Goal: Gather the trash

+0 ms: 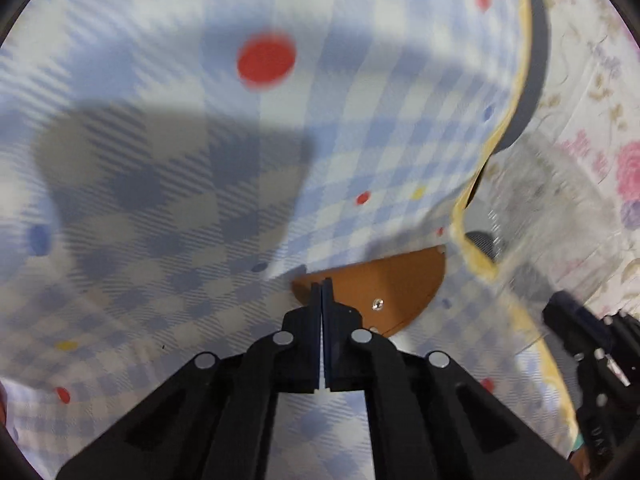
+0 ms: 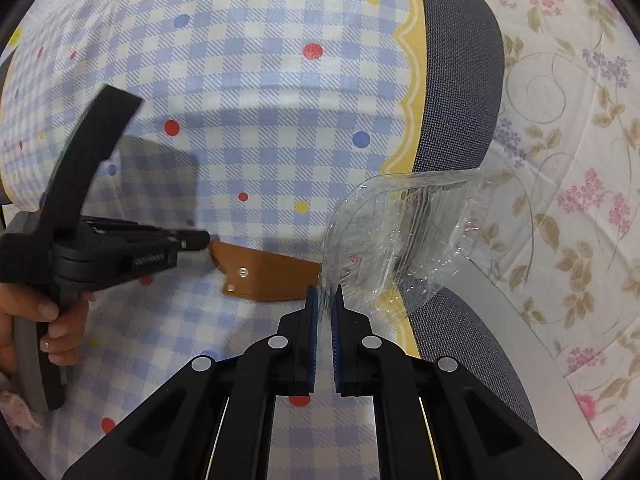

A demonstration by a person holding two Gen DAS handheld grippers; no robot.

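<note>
A blue-and-white checked tablecloth (image 2: pixel 256 92) with coloured dots and a scalloped yellow border covers the table; grey mesh chairs (image 2: pixel 460 64) stand at its edge against a floral sheet (image 2: pixel 568 128). My right gripper (image 2: pixel 327 300) pinches the rim of a crumpled clear plastic container (image 2: pixel 400 232), jaws narrowed on it, the container overhanging the table's edge. My left gripper (image 1: pixel 322 292), jaws fully together, tips sit over the near edge of a brown leather piece (image 2: pixel 268 272) with metal studs, lying flat on the cloth; whether it is pinched I cannot tell. A hand (image 2: pixel 48 320) holds the left handle.
</note>
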